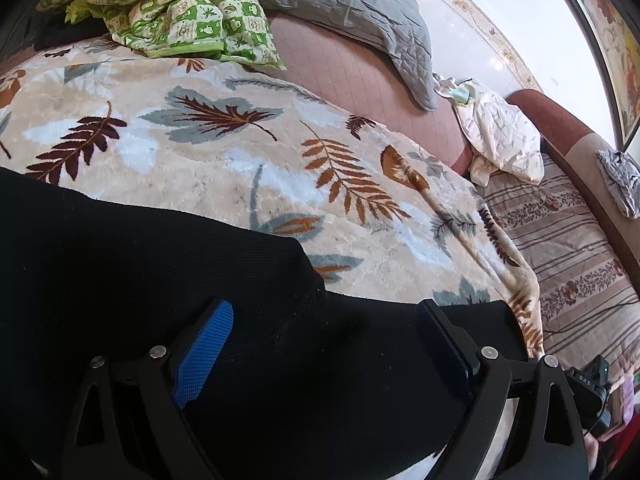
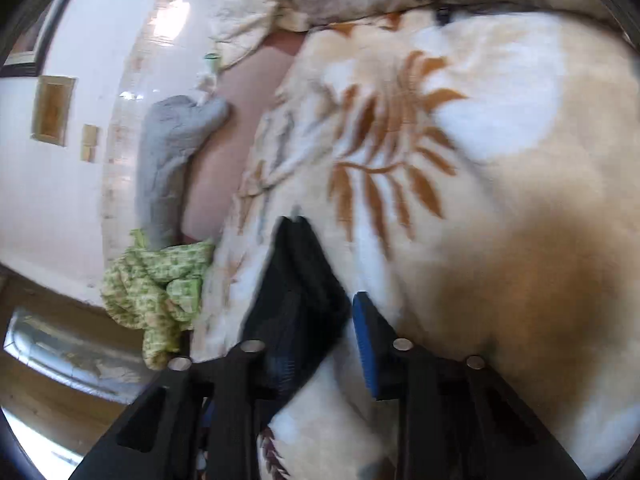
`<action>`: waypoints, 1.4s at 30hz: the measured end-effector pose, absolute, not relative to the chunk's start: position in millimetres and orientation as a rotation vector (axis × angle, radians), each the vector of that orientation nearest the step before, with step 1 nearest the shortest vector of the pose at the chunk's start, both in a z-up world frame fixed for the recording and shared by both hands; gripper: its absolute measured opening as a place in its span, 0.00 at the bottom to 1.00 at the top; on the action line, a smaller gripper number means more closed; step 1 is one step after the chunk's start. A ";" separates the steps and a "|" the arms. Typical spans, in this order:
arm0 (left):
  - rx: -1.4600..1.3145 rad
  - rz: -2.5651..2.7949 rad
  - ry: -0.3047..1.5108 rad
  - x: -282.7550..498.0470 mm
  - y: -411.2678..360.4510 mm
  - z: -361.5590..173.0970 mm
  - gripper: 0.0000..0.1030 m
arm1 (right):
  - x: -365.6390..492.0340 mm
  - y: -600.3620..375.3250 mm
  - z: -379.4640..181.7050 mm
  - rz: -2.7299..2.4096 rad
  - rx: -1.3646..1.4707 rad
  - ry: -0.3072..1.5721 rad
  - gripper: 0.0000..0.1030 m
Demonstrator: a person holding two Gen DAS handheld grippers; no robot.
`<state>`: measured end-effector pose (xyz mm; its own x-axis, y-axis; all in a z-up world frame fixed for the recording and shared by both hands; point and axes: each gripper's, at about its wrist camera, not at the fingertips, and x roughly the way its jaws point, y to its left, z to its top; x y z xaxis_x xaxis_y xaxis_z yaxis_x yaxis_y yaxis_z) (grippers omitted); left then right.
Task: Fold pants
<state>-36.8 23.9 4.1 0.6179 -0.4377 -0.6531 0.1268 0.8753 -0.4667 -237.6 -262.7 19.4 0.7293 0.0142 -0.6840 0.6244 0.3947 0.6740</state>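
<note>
The black pants point(image 1: 152, 264) lie on a cream blanket with a leaf print point(image 1: 224, 152). In the left wrist view they fill the lower left. My left gripper point(image 1: 324, 320) is open, its blue-padded fingers point(image 1: 208, 344) wide apart just above the black cloth, holding nothing. In the blurred right wrist view a narrow piece of the black pants point(image 2: 296, 280) sticks up between the fingers against the left one. My right gripper point(image 2: 320, 304) is partly open, and the blue pad point(image 2: 366, 344) stands clear of the cloth. Whether it grips the cloth is unclear.
A green patterned quilt point(image 1: 180, 12) and a grey pillow point(image 1: 352, 12) lie at the far side of the bed. A white garment point(image 1: 500, 140) sits by a striped sofa point(image 1: 572, 264). In the right wrist view the wall and floor are left of the bed.
</note>
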 end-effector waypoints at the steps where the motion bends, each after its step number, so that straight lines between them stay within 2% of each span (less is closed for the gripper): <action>1: -0.398 -0.334 0.848 -36.8 23.3 4.2 0.91 | -236.3 -262.0 19.3 -0.429 1.113 0.683 0.26; 3: -0.388 -0.335 0.848 -37.0 22.6 4.6 0.92 | -232.2 -261.0 19.1 -0.428 1.107 0.693 0.31; 5: -0.376 -0.333 0.849 -36.9 21.1 4.7 0.92 | -225.3 -259.7 18.8 -0.401 1.103 0.692 0.46; 7: -0.367 -0.332 0.849 -36.9 19.8 5.0 0.93 | -215.5 -257.3 19.6 -0.379 1.073 0.708 0.54; 9: -0.364 -0.332 0.850 -36.9 19.4 5.2 0.93 | -208.0 -256.3 18.5 -0.339 1.077 0.723 0.55; 12: -0.369 -0.334 0.850 -36.8 19.8 5.2 0.93 | -217.4 -262.0 16.6 -0.337 1.129 0.688 0.47; 14: -0.370 -0.334 0.850 -36.6 20.0 5.0 0.93 | -224.8 -266.5 12.7 -0.381 1.155 0.674 0.28; 18: -0.371 -0.335 0.850 -36.7 20.5 4.6 0.93 | -223.5 -263.1 11.7 -0.376 1.139 0.686 0.25; 21: -0.375 -0.339 0.850 -36.6 21.4 4.6 0.93 | -226.8 -265.7 7.7 -0.391 1.170 0.671 0.16; 24: -0.378 -0.339 0.849 -36.6 22.0 4.7 0.93 | -226.1 -262.5 8.5 -0.403 1.138 0.670 0.15; 27: -0.369 -0.335 0.849 -36.8 21.7 5.0 0.93 | -228.2 -260.7 8.8 -0.421 1.099 0.667 0.10; 42: -0.258 -0.304 0.850 -41.5 6.6 8.9 0.93 | -215.3 -246.4 22.9 -0.456 0.879 0.758 0.10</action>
